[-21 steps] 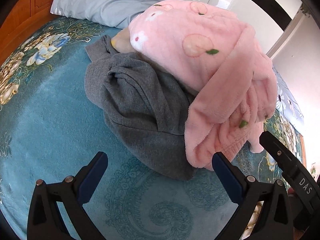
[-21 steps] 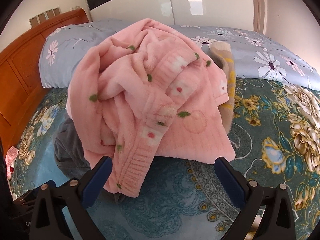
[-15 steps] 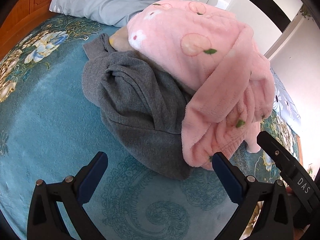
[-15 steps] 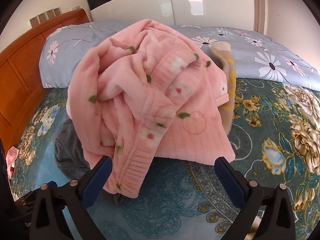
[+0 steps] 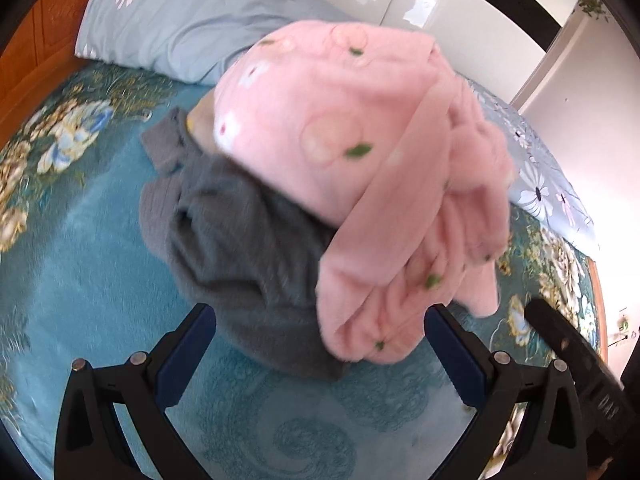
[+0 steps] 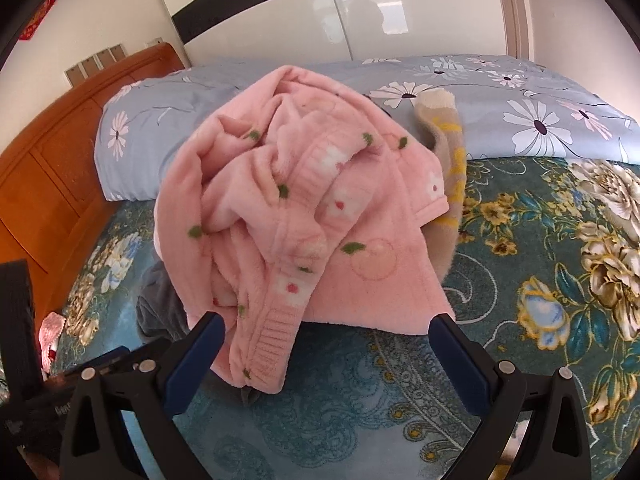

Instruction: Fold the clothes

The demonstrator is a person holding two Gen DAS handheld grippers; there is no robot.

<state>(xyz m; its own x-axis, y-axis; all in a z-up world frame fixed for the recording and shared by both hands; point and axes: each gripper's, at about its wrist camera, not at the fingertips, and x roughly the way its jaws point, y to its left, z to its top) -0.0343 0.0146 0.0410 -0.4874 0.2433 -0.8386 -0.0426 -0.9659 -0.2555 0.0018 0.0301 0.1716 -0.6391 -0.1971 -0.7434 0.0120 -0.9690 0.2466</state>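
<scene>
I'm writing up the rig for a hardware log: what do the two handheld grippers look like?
Both match: the left gripper and right gripper have black, angular open-frame arms with silver pivot pins, and flat blue pads on the fingers. Pale lettering, too blurred to read, marks the right gripper's black body. No cables or sleeves show.

Pink fleece cardigan (image 6: 304,216): crumpled, unfolded, on top of the pile; white flowers, green leaves, faint circles; ribbed cuff hangs at the near edge.
Grey sweatshirt (image 5: 248,248): bunched under the cardigan, spilling left onto the bed; ribbed hem at far left.
Beige and yellow garment (image 6: 448,168): plush, partly hidden behind the cardigan's right side.
</scene>
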